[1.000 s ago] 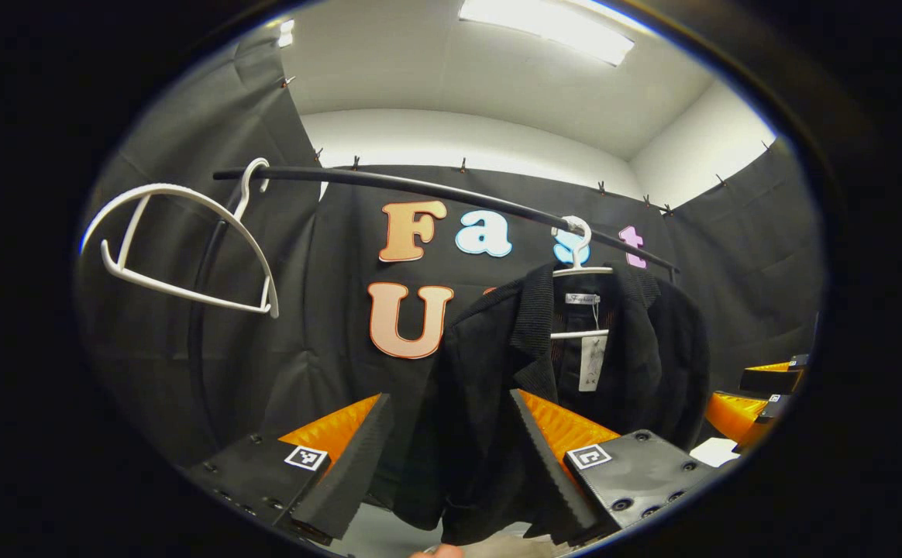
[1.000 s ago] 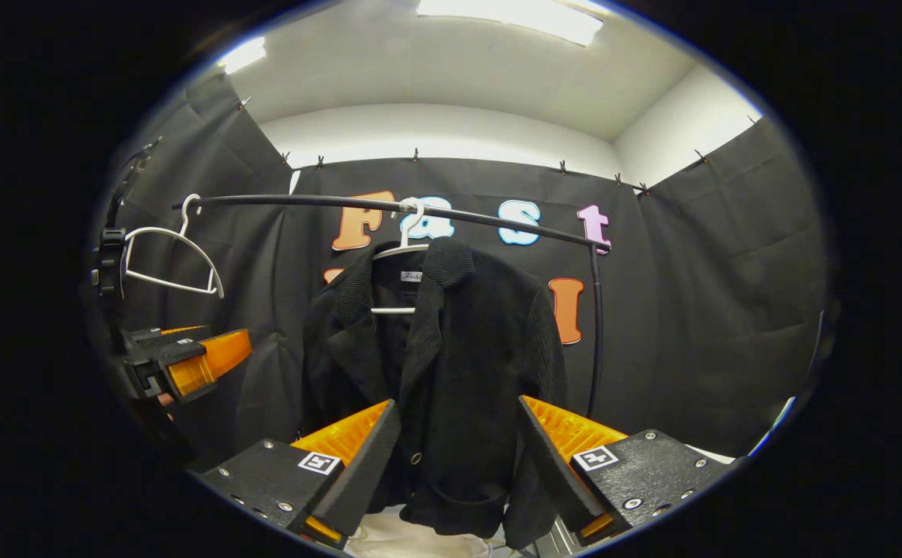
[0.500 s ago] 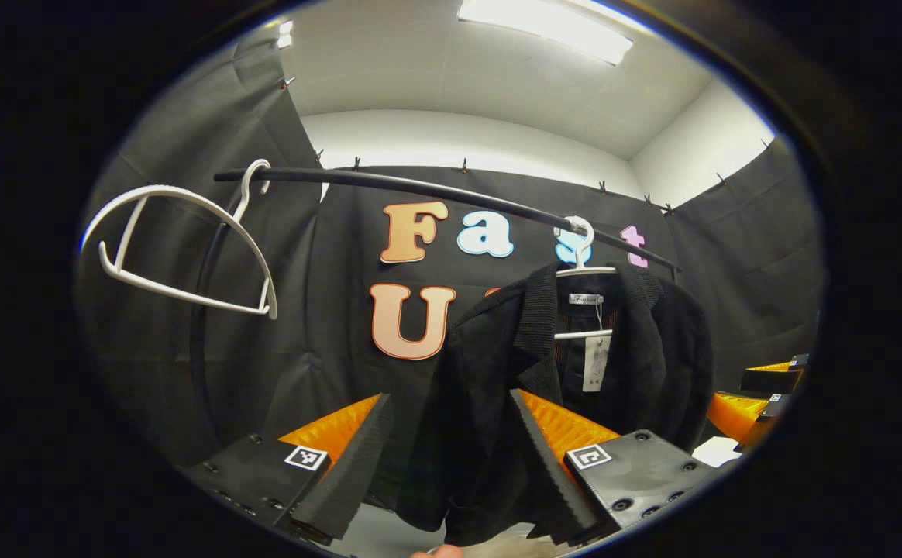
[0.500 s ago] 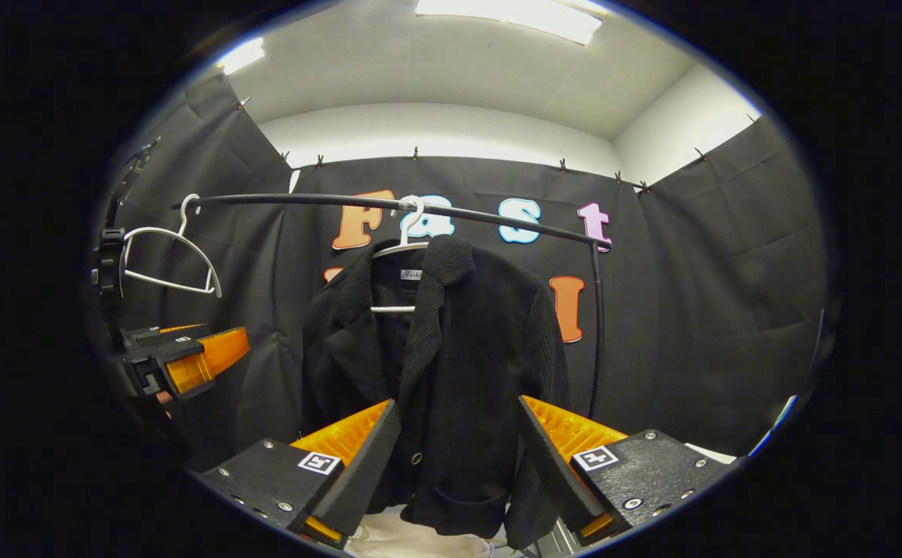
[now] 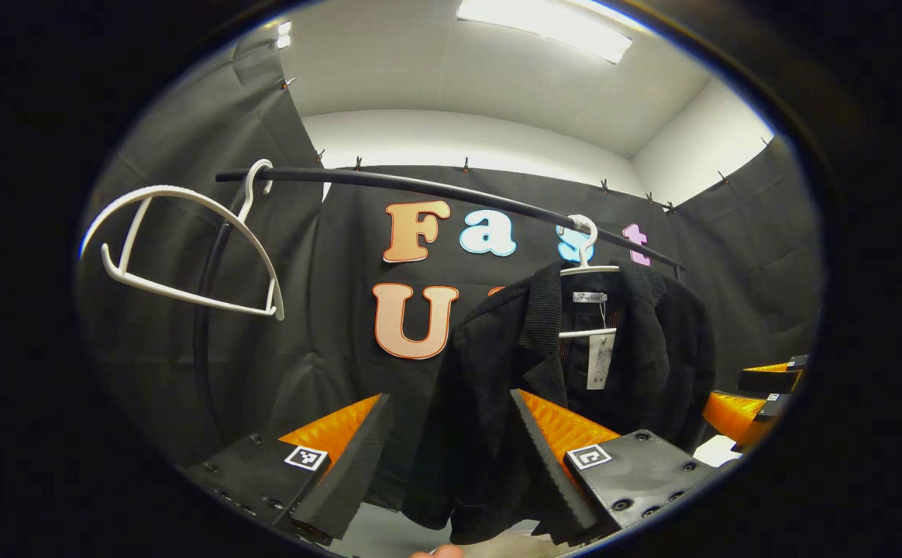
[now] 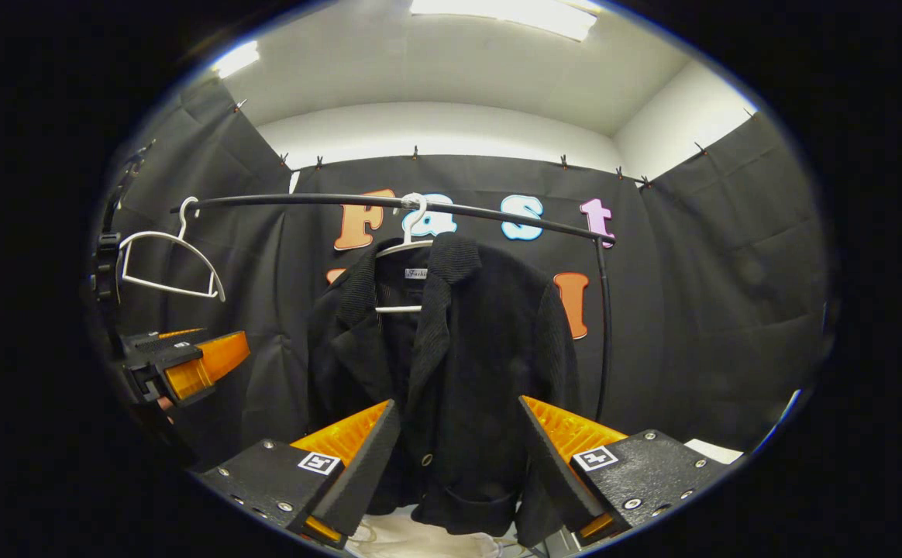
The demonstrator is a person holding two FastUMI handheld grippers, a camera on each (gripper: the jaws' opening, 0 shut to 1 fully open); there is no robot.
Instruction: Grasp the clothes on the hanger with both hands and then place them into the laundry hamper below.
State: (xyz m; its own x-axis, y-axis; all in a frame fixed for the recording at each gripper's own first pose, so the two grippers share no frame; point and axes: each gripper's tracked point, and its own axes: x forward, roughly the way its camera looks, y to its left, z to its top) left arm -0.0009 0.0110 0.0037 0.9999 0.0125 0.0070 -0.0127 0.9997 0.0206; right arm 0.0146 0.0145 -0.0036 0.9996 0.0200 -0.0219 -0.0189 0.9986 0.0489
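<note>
A black jacket hangs on a white hanger from a black rail. In the left gripper view the same jacket hangs right of centre, with a paper tag at its collar. My left gripper is open, short of the jacket's left sleeve. My right gripper is open in front of the jacket's lower front, not touching it. A pale hamper lining shows under the hem. At the left edge of the right gripper view is the left gripper; the right gripper appears at the right edge of the left one.
An empty white hanger hangs at the rail's left end, seen smaller in the right gripper view as the empty hanger. The rail's upright post stands just right of the jacket. Black cloth walls close the booth on all sides.
Both views have crept slightly: the jacket sits a little farther right in each, and slightly lower in the right gripper view. Both grippers stay open.
</note>
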